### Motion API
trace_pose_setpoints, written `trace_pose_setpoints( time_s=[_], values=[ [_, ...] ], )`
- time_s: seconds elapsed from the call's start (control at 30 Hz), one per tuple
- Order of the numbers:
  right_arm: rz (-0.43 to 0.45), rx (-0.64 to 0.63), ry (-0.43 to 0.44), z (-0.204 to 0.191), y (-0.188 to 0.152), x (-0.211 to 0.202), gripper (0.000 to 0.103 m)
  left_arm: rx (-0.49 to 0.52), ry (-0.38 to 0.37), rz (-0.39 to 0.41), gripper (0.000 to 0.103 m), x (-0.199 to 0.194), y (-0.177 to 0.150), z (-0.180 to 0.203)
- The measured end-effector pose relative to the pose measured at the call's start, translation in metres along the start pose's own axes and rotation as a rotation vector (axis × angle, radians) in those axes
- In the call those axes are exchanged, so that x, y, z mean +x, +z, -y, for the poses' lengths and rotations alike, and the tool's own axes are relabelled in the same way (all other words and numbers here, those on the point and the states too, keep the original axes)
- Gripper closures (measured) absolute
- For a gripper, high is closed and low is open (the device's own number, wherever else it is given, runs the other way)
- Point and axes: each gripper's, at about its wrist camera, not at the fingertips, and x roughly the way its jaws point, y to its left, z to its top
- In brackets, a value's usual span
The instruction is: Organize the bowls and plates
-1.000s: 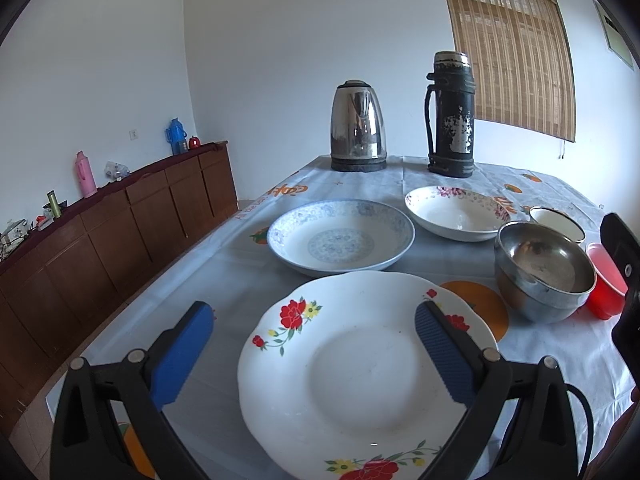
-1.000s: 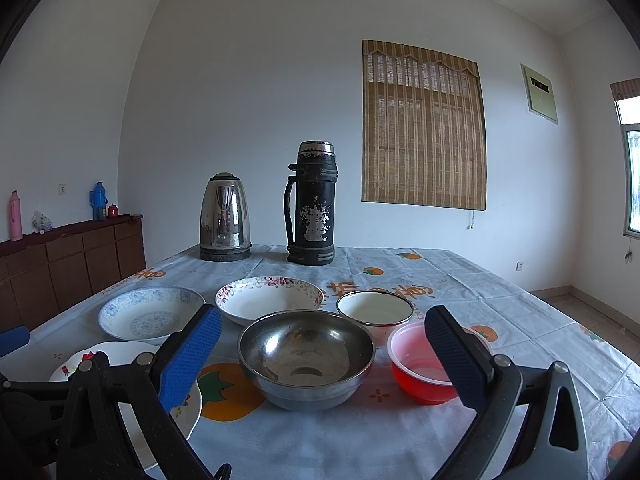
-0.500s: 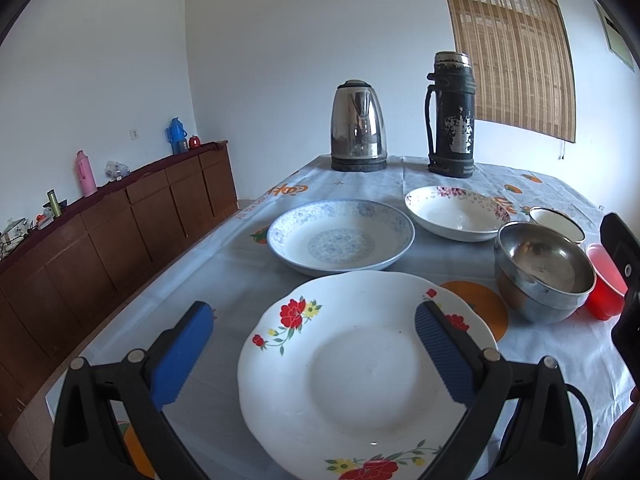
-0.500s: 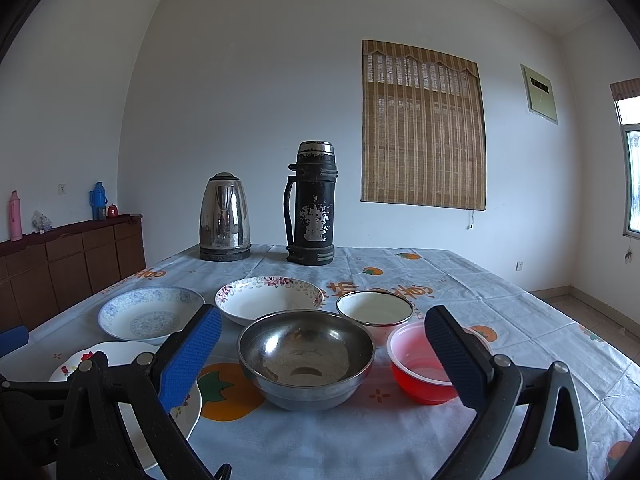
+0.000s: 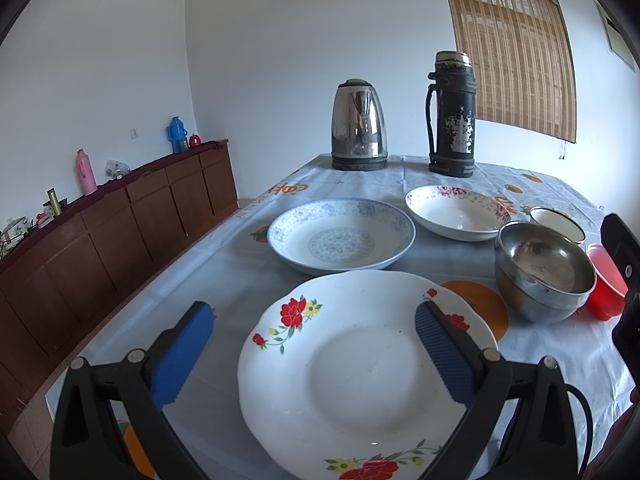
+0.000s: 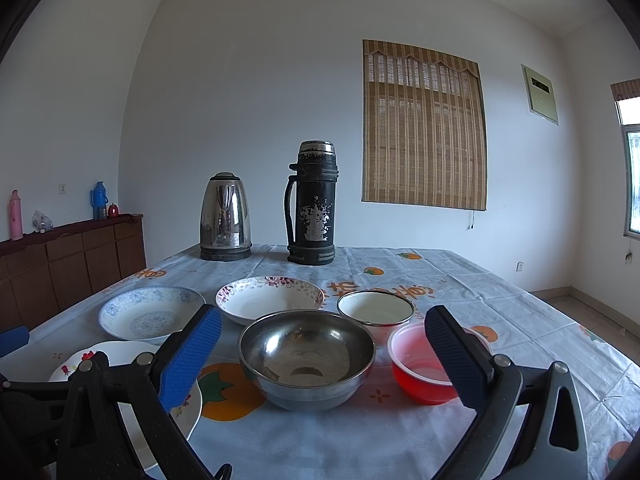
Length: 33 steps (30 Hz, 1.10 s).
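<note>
Nothing is gripped yet: the left tool [image 5: 312, 344] gapes above the white red-flowered plate [image 5: 360, 372] at the bench's near edge, the right tool [image 6: 322, 346] gapes toward the steel bowl [image 6: 307, 356]; next, probably, pinching a rim.

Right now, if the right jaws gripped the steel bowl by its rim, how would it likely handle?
The steel bowl looks thin-walled, so probably light and rigid. Its polished, curved rim may slip between the pads. Its rounded base suggests it could rock or slide on the tablecloth if nudged, towards the red bowl.
</note>
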Motion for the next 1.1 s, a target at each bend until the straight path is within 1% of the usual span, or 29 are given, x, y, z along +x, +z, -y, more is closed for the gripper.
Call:
trace_pose_setpoints(
  time_s=[0.37, 0.57, 0.77, 1.1],
  values=[
    [-0.009, -0.001, 0.007, 0.000, 0.000, 0.002, 0.001, -0.005, 0.000, -0.003, 0.001, 0.001, 0.000, -0.001],
    [-0.018, 0.002, 0.013, 0.000, 0.000, 0.004, 0.001, -0.022, -0.027, -0.021, 0.001, 0.003, -0.002, -0.004],
    [-0.009, -0.001, 0.021, -0.001, -0.001, 0.003, 0.001, -0.032, -0.038, -0.031, 0.001, 0.004, 0.000, -0.008],
    [-0.012, -0.001, 0.025, -0.002, -0.001, 0.004, 0.001, -0.029, -0.031, -0.032, 0.001, 0.003, 0.000, -0.010]
  ],
)
